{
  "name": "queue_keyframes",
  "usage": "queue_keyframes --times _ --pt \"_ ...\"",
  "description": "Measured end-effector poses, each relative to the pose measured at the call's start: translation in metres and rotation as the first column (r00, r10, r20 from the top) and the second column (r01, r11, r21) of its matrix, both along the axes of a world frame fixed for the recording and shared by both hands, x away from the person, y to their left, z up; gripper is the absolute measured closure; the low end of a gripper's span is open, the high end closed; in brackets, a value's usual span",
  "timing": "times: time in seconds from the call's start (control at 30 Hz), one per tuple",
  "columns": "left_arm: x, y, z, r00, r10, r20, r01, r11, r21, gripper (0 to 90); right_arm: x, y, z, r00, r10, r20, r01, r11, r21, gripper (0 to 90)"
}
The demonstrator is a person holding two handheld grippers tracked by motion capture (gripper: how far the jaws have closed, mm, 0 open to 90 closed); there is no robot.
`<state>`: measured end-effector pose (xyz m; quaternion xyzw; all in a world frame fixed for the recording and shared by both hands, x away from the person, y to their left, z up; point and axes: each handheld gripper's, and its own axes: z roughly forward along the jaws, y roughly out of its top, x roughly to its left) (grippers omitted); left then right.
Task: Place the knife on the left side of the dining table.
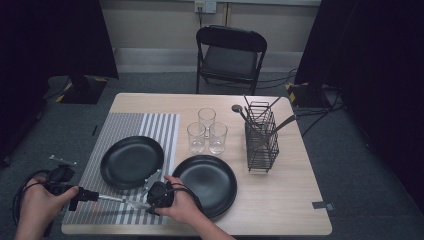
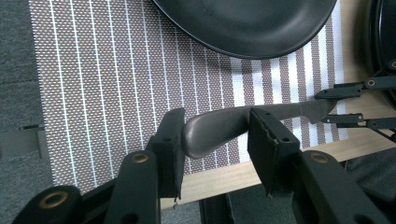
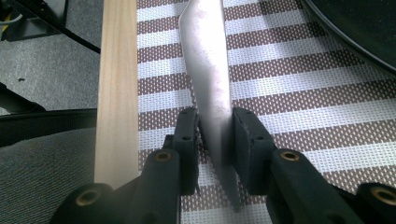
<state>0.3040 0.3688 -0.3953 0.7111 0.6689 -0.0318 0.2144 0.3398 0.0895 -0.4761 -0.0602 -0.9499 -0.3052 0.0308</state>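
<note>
A grey table knife (image 1: 122,200) hangs just over the striped placemat (image 1: 150,127) near the table's front edge, carried between both grippers. My left gripper (image 1: 97,196) has the handle (image 2: 215,128) slantwise between its jaws, butt against one pad and the other pad on its side. From the opposite end, my right gripper (image 1: 145,204) is shut on the blade (image 3: 208,70), pads pressing on both sides. In the left gripper view the right gripper (image 2: 334,106) pinches the blade tip.
Two black plates sit close by: one (image 1: 131,161) on the placemat, one (image 1: 206,184) on the bare wood under my right hand. Three glasses (image 1: 206,131) stand mid-table, with a wire cutlery rack (image 1: 261,137) to their right. A folding chair (image 1: 230,55) stands behind the table.
</note>
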Motion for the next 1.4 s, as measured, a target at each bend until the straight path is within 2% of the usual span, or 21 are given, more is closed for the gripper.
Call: queue_keyframes --times 0.37,0.97,1.27,1.4 --pt "0.0008 -0.0025 -0.0013 1.0 0.003 0.002 -0.004 0.9995 0.031 56.3 -0.0011 -0.0005 -0.0004 0.9999 -0.006 0.009 0.006 1.0 0.005 72.4" --pt "0.0016 -0.002 -0.0049 1.0 0.001 0.005 -0.001 0.9987 0.051 55.6 -0.0008 -0.0004 -0.0005 0.9999 -0.013 0.001 0.013 0.9999 0.002 72.5" --pt "0.0016 -0.0011 -0.0073 1.0 0.004 -0.006 -0.004 0.9986 0.054 55.2 -0.0017 0.0005 -0.0002 0.9998 -0.007 0.02 0.007 1.0 -0.004 72.7" --pt "0.0016 -0.0016 -0.0077 1.0 0.005 -0.003 -0.005 0.9982 0.06 55.1 -0.0017 -0.0002 -0.0011 0.9998 -0.007 0.018 0.006 0.9999 0.008 72.8"
